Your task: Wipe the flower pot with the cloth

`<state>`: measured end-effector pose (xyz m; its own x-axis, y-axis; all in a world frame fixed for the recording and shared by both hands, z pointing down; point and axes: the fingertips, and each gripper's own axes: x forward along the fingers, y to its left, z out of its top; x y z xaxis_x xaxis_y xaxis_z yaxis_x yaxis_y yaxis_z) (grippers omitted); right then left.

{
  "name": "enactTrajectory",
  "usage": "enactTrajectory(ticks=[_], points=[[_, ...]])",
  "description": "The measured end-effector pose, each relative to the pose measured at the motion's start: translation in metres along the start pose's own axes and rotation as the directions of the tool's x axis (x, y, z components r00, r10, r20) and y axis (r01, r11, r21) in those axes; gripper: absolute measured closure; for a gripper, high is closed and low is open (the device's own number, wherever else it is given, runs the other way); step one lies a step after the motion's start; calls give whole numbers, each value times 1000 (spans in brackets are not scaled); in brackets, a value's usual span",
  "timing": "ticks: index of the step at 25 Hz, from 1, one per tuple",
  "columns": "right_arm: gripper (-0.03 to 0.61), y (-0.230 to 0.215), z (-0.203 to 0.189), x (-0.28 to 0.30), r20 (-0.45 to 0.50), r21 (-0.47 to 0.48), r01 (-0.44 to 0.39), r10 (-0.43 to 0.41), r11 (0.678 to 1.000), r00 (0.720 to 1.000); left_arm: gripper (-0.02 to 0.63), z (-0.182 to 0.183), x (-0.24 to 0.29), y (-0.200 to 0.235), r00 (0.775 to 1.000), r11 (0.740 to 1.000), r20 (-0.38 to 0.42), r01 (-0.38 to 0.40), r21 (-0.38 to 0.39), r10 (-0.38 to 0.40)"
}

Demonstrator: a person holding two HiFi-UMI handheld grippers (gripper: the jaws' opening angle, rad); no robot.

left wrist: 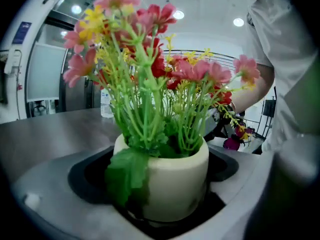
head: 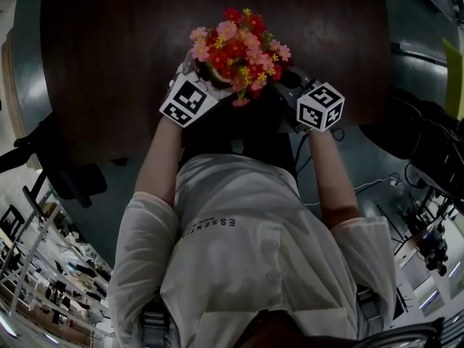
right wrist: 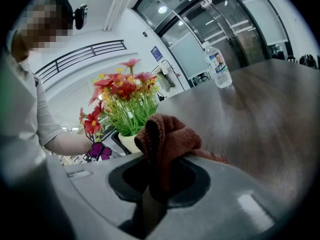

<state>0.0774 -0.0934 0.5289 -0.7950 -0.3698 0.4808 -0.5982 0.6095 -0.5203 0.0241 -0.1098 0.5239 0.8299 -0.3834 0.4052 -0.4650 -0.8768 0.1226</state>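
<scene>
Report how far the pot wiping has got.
Done: the left gripper grips the flower pot, the right gripper grips the bunched brown cloth. In hand: cloth held beside the pot; contact cannot be told. Left: the wiping itself; no wiped patch shows.

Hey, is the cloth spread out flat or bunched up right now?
Bunched up. The cloth stands as a crumpled wad, its lower end pinched between the fingers of the right gripper, not laid flat.

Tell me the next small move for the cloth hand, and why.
Probably ease the right gripper toward the left so the cloth meets the side of the flower pot. The cloth is clamped in its jaws but seems short of the pot, which sits between the left gripper's jaws.
</scene>
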Motion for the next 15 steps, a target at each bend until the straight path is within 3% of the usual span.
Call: enactTrajectory(ticks=[5,9,15], points=[[528,2,21,-2,87,-18,67,-65,998,994,51,26,-21,10,994,993,96,-37,-109,48],[528,-1,35,-8,135,-29,151,-146,988,980,51,66,-37,17,977,981,187,-67,-181,102],[528,14,53,-22,170,-137,86,-62,987,983,52,118,-11,8,957,981,261,-84,-177,129]])
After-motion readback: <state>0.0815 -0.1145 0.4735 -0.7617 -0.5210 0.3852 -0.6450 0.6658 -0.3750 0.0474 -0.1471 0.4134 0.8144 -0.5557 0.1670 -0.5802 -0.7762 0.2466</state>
